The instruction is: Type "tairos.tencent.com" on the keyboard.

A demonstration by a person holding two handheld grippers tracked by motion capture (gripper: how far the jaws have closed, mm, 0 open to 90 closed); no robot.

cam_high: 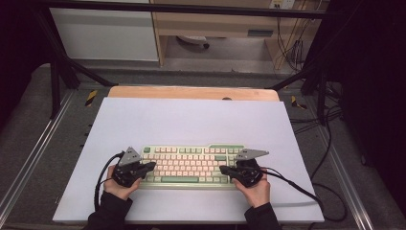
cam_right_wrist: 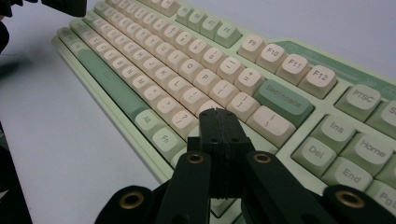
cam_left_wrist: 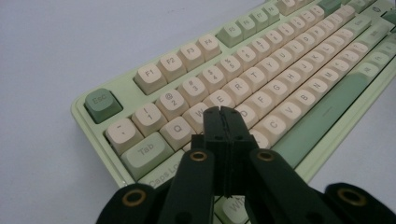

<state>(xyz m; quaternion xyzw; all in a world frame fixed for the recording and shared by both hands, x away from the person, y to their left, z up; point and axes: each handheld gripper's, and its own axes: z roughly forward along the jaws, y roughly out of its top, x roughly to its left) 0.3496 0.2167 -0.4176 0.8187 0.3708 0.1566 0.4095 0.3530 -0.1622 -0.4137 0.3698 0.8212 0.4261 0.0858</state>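
The left hand-held gripper [cam_high: 152,166] has its jaws pressed fully together with nothing between them. In the left gripper view its joined tips [cam_left_wrist: 221,111] sit low over the letter keys near W and the key beside it; whether they touch a key cannot be told. The right hand-held gripper [cam_high: 223,169] is likewise closed tight and empty. In the right gripper view its tips [cam_right_wrist: 215,112] lie over the keys just below the Backspace key [cam_right_wrist: 283,101], contact again unclear.

The keyboard [cam_high: 191,166] lies flat in the lower middle of the high view, on the white sheet [cam_high: 191,120] that covers the bench [cam_high: 191,92]. Its long axis runs left to right across the frame, with the function row toward the top and the green space bar [cam_high: 179,179] toward the bottom edge, nearest the person. The left hand [cam_high: 118,187] is at the keyboard's left end and the right hand [cam_high: 256,189] is at its right end, the two grippers pointing inward at each other over the keys.
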